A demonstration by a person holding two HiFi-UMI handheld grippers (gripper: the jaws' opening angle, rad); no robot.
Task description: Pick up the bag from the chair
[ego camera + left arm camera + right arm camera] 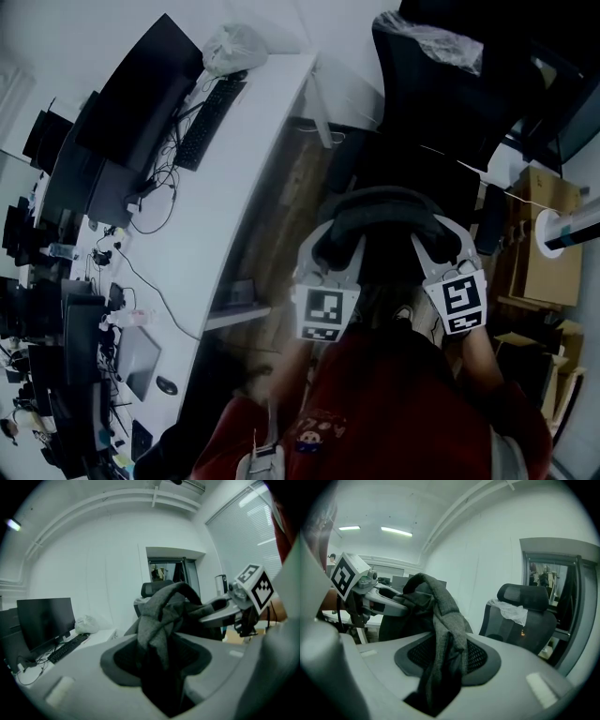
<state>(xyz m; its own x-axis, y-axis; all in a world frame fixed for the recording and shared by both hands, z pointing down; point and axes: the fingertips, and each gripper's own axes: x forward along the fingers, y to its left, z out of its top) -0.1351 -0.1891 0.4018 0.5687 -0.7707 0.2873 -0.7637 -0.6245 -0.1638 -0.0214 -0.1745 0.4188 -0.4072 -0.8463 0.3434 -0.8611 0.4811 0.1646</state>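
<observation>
**Head view.**
- Left gripper (pixel 328 255) and right gripper (pixel 434 251): side by side, close in front of me.
- Handle (pixel 380 204): a dark padded loop arching from one tool to the other, one end at each.
- Bag (pixel 377 281): a dark mass below and between the tools (too dim for me to tell whether it has cleared the seat).
- Chair (pixel 412 112): just beyond both tools.
- Desk (pixel 239 178): outboard of the left tool.

**Left gripper view.**
- The jaws are closed down on a bunched fold of grey fabric (pixel 161 616). It fills the gap and rises straight out of it.
- The right tool is just across from it, at the same height.
- Monitor (pixel 44 620) and keyboard (pixel 68 648): well off to the far side.

**Right gripper view.**
- The jaws are likewise clamped on the grey fabric, which drapes up and over from between the pads.
- The chair stands beyond it, apart from the tool.

**Handling note (my judgement).**
- Both grips look deep enough to carry the load.
- I would raise the two tools together and level, so neither end of the loop takes all the weight.
- I would hold them at their present spacing so the fabric does not drag through the pads.
- I would draw back from the chair only once the bag hangs free.
</observation>
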